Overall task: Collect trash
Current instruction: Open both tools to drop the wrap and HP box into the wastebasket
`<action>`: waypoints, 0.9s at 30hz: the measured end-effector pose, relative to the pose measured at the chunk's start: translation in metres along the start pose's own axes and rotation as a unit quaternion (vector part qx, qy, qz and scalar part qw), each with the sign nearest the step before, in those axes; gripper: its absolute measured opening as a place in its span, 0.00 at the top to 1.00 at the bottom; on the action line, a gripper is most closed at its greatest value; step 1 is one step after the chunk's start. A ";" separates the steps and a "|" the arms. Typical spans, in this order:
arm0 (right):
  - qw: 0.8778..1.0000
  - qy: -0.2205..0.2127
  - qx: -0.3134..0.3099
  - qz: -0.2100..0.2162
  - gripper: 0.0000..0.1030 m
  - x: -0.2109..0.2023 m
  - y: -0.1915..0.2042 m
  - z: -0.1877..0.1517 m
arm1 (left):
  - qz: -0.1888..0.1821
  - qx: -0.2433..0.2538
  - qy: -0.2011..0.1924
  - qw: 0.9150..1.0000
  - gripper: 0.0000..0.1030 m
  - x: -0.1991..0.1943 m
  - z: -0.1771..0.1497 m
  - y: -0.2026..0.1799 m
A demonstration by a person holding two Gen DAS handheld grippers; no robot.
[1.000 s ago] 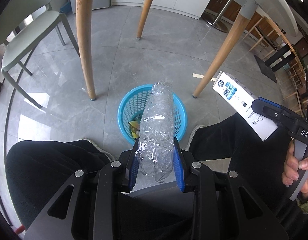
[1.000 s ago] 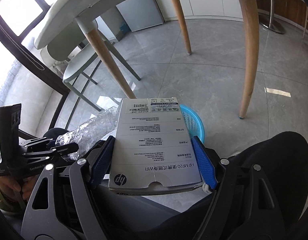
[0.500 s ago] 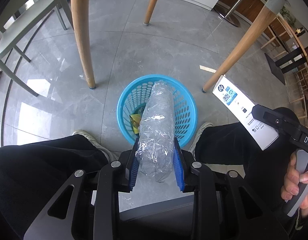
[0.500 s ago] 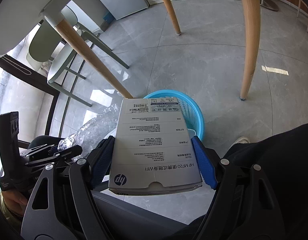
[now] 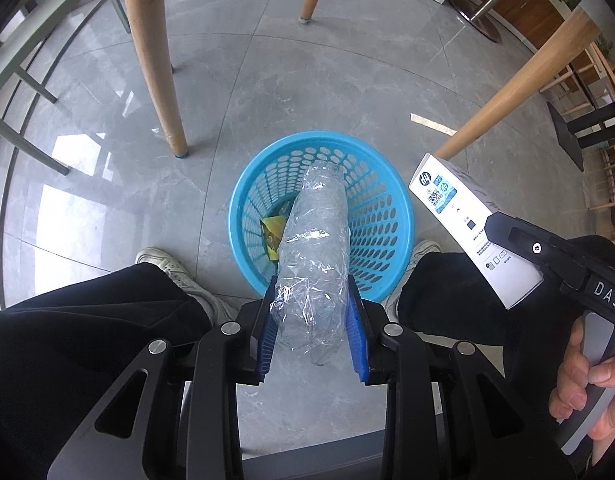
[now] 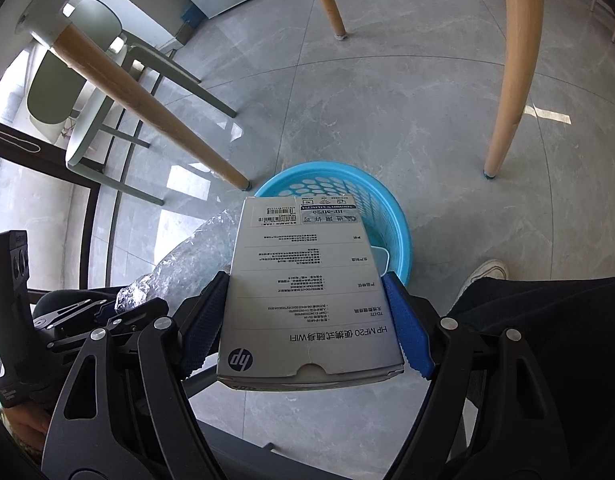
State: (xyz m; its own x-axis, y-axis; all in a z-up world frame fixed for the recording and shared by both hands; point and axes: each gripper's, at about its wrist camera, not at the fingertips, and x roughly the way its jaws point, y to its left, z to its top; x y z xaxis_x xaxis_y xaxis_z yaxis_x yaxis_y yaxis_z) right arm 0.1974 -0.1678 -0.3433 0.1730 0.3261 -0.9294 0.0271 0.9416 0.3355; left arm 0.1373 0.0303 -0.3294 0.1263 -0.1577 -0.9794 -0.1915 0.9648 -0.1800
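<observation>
box (image 6: 311, 288) "HP MF20", hp logo, gripper (image 5: 599, 300) "DAS"

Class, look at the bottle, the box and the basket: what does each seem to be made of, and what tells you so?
Bottle: thin clear plastic, glossy; crumpled and see-through.
Box: probably printed cardboard, matte grey; flat panels, folded edges.
Basket: moulded blue plastic, smooth; uniform punched holes.

Wooden table legs (image 5: 153, 60) and a green chair (image 6: 87, 76) on grey tiles (image 5: 347, 80).

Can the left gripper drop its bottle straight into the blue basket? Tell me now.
Probably yes. The left gripper holds the crushed plastic bottle over the open blue basket; nothing blocks the mouth, and the HP box is off to the side.
</observation>
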 end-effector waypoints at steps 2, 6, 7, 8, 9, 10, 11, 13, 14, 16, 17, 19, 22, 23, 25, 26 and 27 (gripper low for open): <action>1.000 0.005 0.003 -0.005 0.29 0.009 0.000 0.003 | 0.001 -0.007 0.010 1.000 0.71 0.010 0.005 0.001; 1.000 0.018 0.004 -0.009 0.29 0.026 -0.003 0.008 | 0.001 -0.011 0.023 1.000 0.71 0.023 0.014 0.003; 1.000 0.020 0.003 -0.009 0.29 0.029 -0.003 0.009 | 0.001 -0.009 0.023 1.000 0.70 0.024 0.016 0.003; 1.000 0.023 0.003 -0.008 0.29 0.032 -0.003 0.010 | -0.004 -0.010 0.023 1.000 0.68 0.026 0.018 0.002; 1.000 0.027 0.003 -0.003 0.29 0.037 -0.003 0.011 | -0.010 -0.012 0.021 1.000 0.64 0.026 0.019 0.003; 0.999 0.034 0.003 0.002 0.28 0.041 -0.002 0.012 | -0.015 -0.014 0.020 1.000 0.50 0.027 0.021 0.004; 0.999 0.043 0.002 0.002 0.28 0.046 -0.003 0.013 | -0.019 -0.016 0.017 1.000 0.41 0.027 0.022 0.005; 0.999 0.054 0.007 -0.001 0.22 0.054 -0.007 0.014 | -0.015 -0.021 0.014 1.000 0.44 0.026 0.022 0.008; 0.998 0.055 0.011 -0.003 0.20 0.055 -0.007 0.014 | -0.013 -0.023 0.013 1.000 0.44 0.026 0.023 0.009; 0.998 0.058 0.017 -0.001 0.20 0.056 -0.009 0.014 | -0.015 -0.029 0.013 0.999 0.44 0.026 0.023 0.011; 0.998 0.058 0.017 -0.001 0.19 0.056 -0.011 0.014 | -0.016 -0.032 0.013 0.999 0.44 0.026 0.022 0.012; 0.998 0.058 0.015 -0.004 0.19 0.058 -0.009 0.013 | -0.015 -0.032 0.012 0.999 0.44 0.026 0.022 0.012; 0.998 0.055 0.009 -0.006 0.19 0.057 -0.007 0.013 | -0.013 -0.027 0.008 1.000 0.44 0.025 0.021 0.011; 0.999 0.054 0.007 -0.007 0.19 0.056 -0.006 0.013 | -0.011 -0.025 0.007 1.000 0.44 0.026 0.022 0.010; 0.999 0.051 0.006 -0.010 0.19 0.054 -0.008 0.011 | -0.009 -0.024 0.004 1.000 0.44 0.024 0.022 0.011; 0.999 0.050 0.005 -0.012 0.19 0.053 -0.008 0.011 | -0.009 -0.025 0.004 1.000 0.44 0.024 0.022 0.011; 0.999 0.049 0.004 -0.012 0.19 0.052 -0.008 0.010 | -0.008 -0.026 0.003 1.000 0.44 0.023 0.022 0.011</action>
State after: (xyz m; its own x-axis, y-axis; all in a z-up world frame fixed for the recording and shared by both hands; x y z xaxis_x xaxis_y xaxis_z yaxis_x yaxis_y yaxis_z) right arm 0.2164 -0.1594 -0.3929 0.0751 0.3095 -0.9479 0.0389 0.9490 0.3130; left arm 0.1590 0.0423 -0.3520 0.1249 -0.1747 -0.9767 -0.2402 0.9498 -0.2006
